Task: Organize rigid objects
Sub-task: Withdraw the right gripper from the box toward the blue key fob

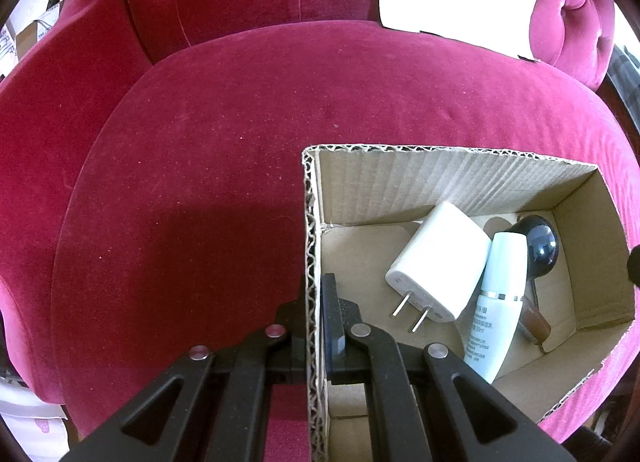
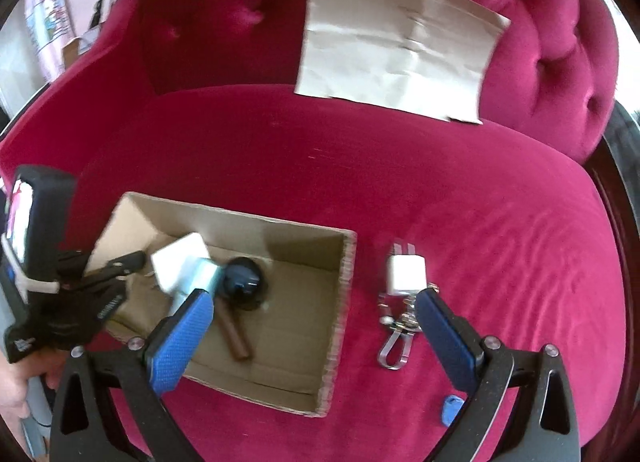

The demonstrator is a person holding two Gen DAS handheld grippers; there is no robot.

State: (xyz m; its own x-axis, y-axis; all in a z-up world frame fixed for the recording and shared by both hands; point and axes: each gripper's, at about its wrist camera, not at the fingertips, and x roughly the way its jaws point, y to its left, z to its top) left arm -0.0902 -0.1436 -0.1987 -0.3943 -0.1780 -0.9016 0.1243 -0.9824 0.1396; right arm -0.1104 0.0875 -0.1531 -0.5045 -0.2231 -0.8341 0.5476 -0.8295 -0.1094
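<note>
**Clamping the box wall, spreading over the seat**

Pinching the left wall of the cardboard box [image 1: 310, 262] with the left gripper [image 1: 316, 302], one jaw outside, one inside. Lying just right of the inner jaw: white charger [image 1: 438, 262], white tube [image 1: 498, 302], black round object [image 1: 540, 242] with a brown handle. Hovering with the right gripper [image 2: 308, 306] spread wide, nothing pinched. Sitting between the spread jaws: the box's right wall, then a small white plug [image 2: 406, 272] and metal key clip [image 2: 394, 342], touching each other on the red sofa seat [image 2: 360, 161], close to the right-hand jaw.
</note>
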